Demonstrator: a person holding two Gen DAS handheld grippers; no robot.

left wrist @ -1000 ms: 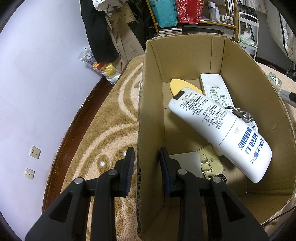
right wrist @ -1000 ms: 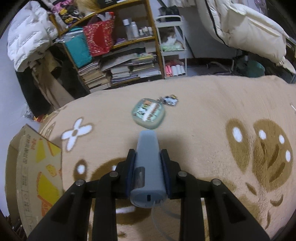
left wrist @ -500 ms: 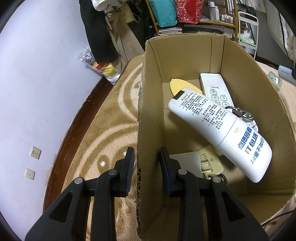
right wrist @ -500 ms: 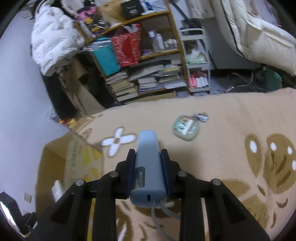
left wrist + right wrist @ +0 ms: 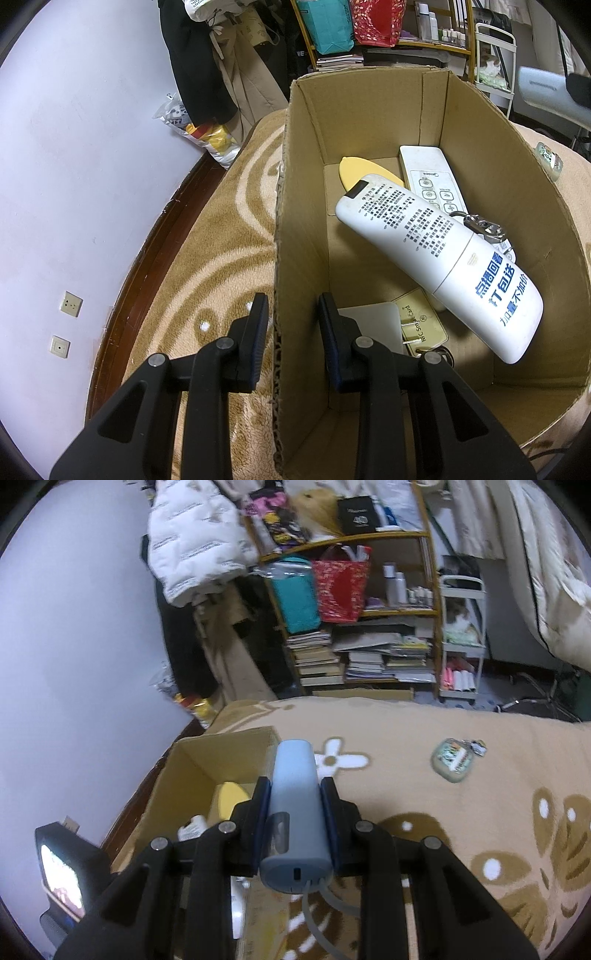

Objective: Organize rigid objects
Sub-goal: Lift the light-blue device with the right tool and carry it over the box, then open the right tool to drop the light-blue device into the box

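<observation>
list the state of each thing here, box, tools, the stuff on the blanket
cardboard box: open, upright, holding several items
left tool: straddling the box's near wall, gap visible on both sides
right tool: shut on blue-grey device, above the box's edge
white remote: tilted, leaning inside the box
green case: lying on the blanket

A tan plush blanket (image 5: pixel 461 812) with darker brown swirls and white flower shapes covers the carrying surface, filling the lower right of the right wrist view and the lower left of the left wrist view. An open cardboard box (image 5: pixel 480 122) stands directly on it, at centre in the left view and lower left in the right. A small pale green case (image 5: pixel 453 760) with a keychain charm (image 5: pixel 478 746) attached lies on the blanket at right, well apart from the box.
</observation>
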